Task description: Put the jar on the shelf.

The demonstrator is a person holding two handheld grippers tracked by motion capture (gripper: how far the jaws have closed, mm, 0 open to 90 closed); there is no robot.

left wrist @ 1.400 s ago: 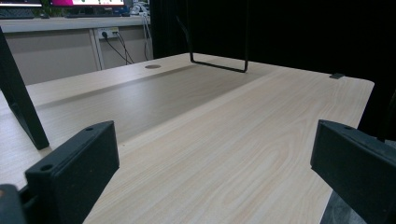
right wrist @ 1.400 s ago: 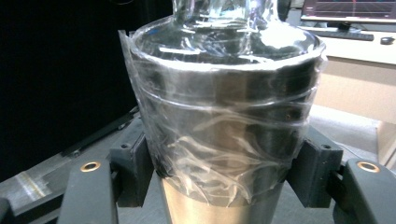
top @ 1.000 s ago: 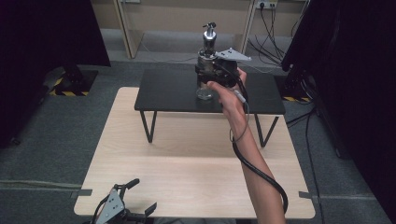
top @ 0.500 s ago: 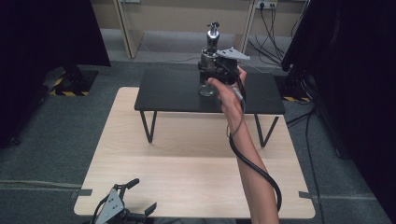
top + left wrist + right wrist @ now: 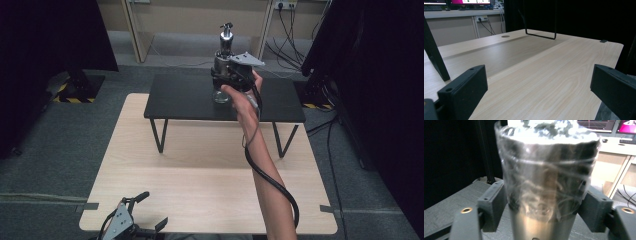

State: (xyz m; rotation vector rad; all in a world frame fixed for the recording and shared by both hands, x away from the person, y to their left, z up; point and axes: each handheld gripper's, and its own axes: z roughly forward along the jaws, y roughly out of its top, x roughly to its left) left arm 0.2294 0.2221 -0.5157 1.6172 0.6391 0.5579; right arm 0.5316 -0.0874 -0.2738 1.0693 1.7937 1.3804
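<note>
Release is happening: the right gripper [image 5: 222, 85] jaws have just been opening off the bottle [image 5: 544, 182] (it is standing on the black table [image 5: 180, 100]); the left gripper [image 5: 151, 210] is idling, jaws apart.

Black side table [image 5: 190, 102] blocks far end, wooden tabletop [image 5: 200, 185] open

the high view is evenly lit from above but soft and low in detail, with the black curtains [image 5: 45, 45] at both sides falling into near-total darkness and the raised black table [image 5: 190, 100] throwing a faint shadow on the pale wooden table [image 5: 200, 180]. in the left gripper view the wood carries a broad soft sheen and the near jaws are slightly blurred. in the right gripper view the glass bottle [image 5: 546, 177] is out of focus, with blown-out white glare at its top.
</note>
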